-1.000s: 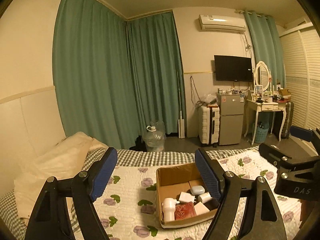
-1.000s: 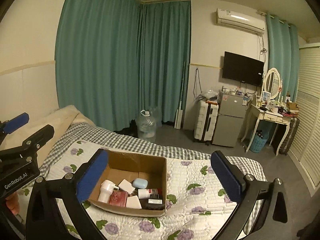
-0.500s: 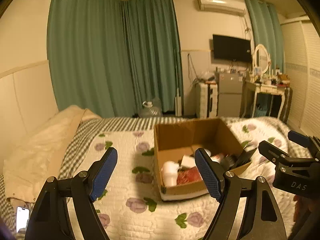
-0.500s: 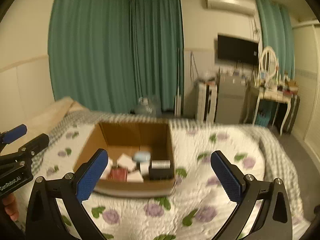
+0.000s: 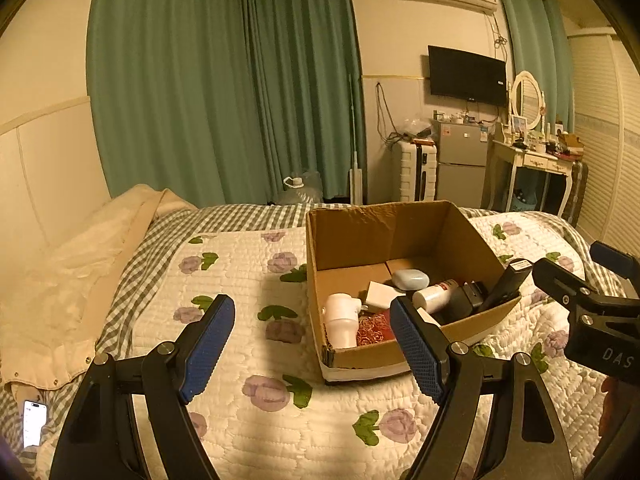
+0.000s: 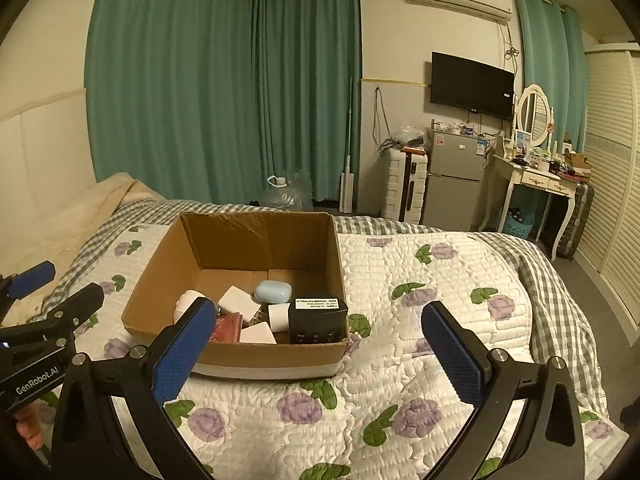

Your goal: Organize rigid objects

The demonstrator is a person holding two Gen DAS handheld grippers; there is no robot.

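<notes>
An open cardboard box (image 5: pixel 352 236) (image 6: pixel 236 240) rests on a flowered quilt. Inside lie a light blue case (image 5: pixel 410 279) (image 6: pixel 273 291), a white bottle (image 5: pixel 340 318), a white spray can (image 5: pixel 434 294), a red patterned box (image 5: pixel 372 327) (image 6: pixel 228 326), white blocks (image 6: pixel 236 300) and a black box (image 6: pixel 318 320). My left gripper (image 5: pixel 314 350) is open and empty, just in front of the box's near left corner. My right gripper (image 6: pixel 320 350) is open and empty, in front of the box's near wall.
The quilted bed (image 6: pixel 420 360) stretches right of the box, with a pillow (image 5: pixel 68 280) at the left. A lit phone (image 5: pixel 34 424) lies at the bed's left edge. Beyond the bed stand a suitcase (image 6: pixel 404 184), a small fridge (image 6: pixel 456 176) and a dressing table (image 6: pixel 532 184).
Both grippers have come lower and closer to the box over the last second, so it now looms larger and its contents show more clearly. Both stayed open.
</notes>
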